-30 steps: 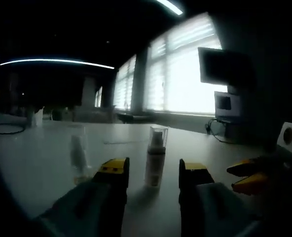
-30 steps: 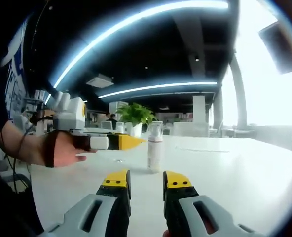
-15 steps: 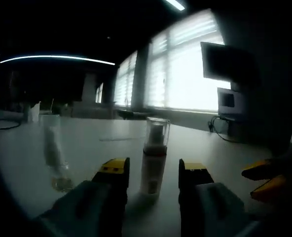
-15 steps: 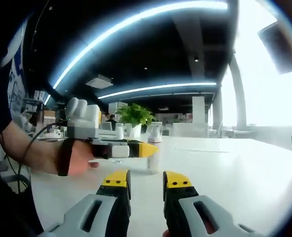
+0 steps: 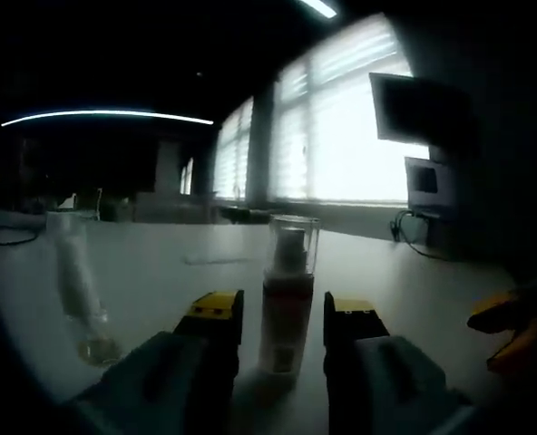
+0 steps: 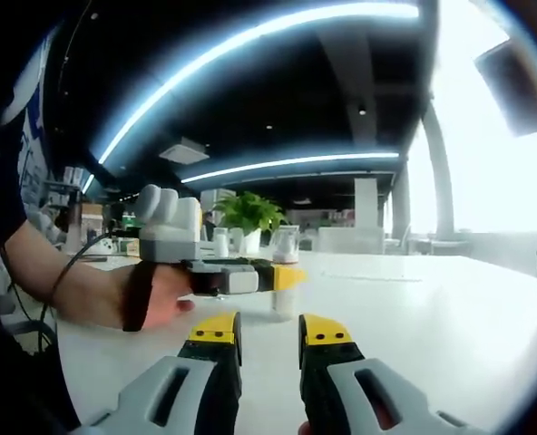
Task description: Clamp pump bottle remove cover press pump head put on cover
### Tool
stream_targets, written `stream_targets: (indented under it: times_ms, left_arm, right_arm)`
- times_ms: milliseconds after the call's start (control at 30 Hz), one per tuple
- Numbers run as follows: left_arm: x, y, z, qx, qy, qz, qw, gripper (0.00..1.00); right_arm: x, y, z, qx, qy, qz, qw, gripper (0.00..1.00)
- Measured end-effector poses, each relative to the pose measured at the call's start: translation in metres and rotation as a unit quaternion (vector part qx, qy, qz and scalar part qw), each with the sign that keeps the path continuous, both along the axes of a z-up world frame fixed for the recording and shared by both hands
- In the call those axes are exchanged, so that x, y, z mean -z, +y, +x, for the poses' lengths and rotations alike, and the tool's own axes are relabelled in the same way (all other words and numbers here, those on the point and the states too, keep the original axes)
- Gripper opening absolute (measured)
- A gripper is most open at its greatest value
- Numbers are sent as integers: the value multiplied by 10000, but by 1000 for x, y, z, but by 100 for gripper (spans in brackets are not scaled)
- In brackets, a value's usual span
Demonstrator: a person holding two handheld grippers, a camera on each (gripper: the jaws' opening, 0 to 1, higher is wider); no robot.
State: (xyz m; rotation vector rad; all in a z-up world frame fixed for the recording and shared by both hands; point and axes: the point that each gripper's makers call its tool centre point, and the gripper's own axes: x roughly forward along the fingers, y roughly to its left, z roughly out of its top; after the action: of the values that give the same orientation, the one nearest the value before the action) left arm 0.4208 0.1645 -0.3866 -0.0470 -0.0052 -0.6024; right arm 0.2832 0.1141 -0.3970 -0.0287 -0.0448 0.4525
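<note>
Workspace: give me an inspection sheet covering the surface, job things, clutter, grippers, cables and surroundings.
Surface: white table, bare in front of the right gripper.
Job's things: pump bottle upright, clear cover on.
Clutter: clear tube upright left of the bottle, in the left gripper view.
Grippers: left gripper open, jaws either side of the bottle, contact unclear; right gripper open, holding nothing.
Cables: cord below the wall screen; cable at the person's wrist.
Surroundings: bright windows, wall screen, ceiling light strips, potted plant.
</note>
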Motion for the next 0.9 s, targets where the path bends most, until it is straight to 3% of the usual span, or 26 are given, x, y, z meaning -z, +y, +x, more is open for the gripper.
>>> stream_targets:
  times_ms: [433,900]
  left_arm:
    - [-5,-5,9,-94,-63,64,9999,22]
    - [0,-7,14,-129,50,53,9999,18]
  right_arm:
    - [-4,1,-2,-18,-51,59,10000,19]
    - [-5,-4,-1,13,-92,159,9998,17]
